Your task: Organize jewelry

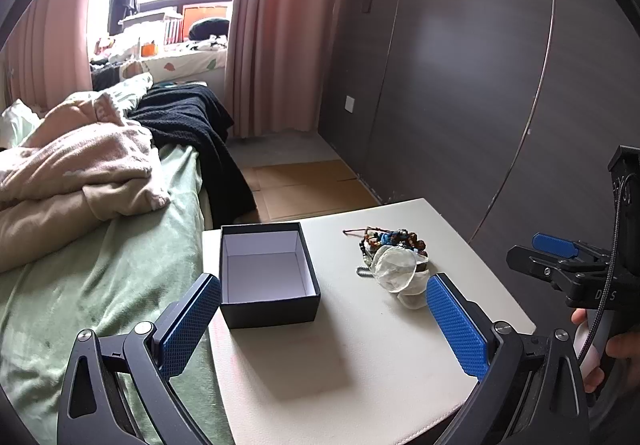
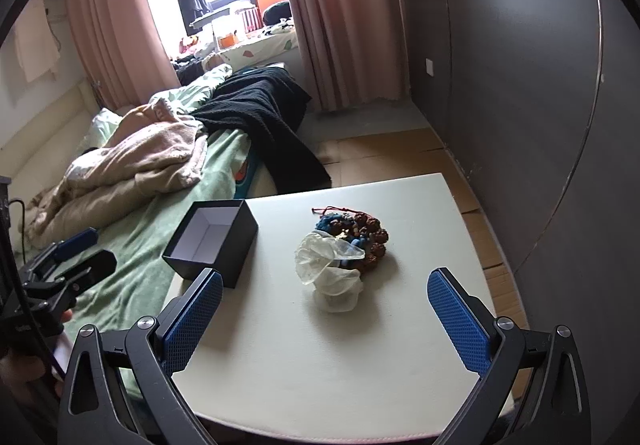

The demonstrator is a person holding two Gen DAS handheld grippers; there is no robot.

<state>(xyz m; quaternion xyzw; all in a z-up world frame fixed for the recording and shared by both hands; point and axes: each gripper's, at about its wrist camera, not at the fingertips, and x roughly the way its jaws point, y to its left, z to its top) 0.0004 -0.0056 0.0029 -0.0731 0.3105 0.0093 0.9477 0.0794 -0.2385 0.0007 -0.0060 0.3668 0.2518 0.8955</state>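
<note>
A dark open box [image 1: 269,277] with a white inside stands empty at the left of the small white table [image 1: 340,357]. To its right lies a heap of beaded jewelry [image 1: 394,239] with a clear plastic bag [image 1: 396,271] against it. My left gripper [image 1: 322,287] hovers open over the table's near side, the box by its left finger. In the right wrist view, my right gripper [image 2: 326,283] is open, short of the plastic bag [image 2: 332,273] and jewelry heap [image 2: 360,235]. The box [image 2: 212,239] sits left.
A bed [image 1: 100,245] with green sheet, beige blanket and black cloth lies left of the table. A dark panelled wall [image 1: 460,85] runs along the right. Flat cardboard [image 1: 304,185] lies on the floor beyond. The other gripper [image 1: 560,257] and a hand show at the right edge.
</note>
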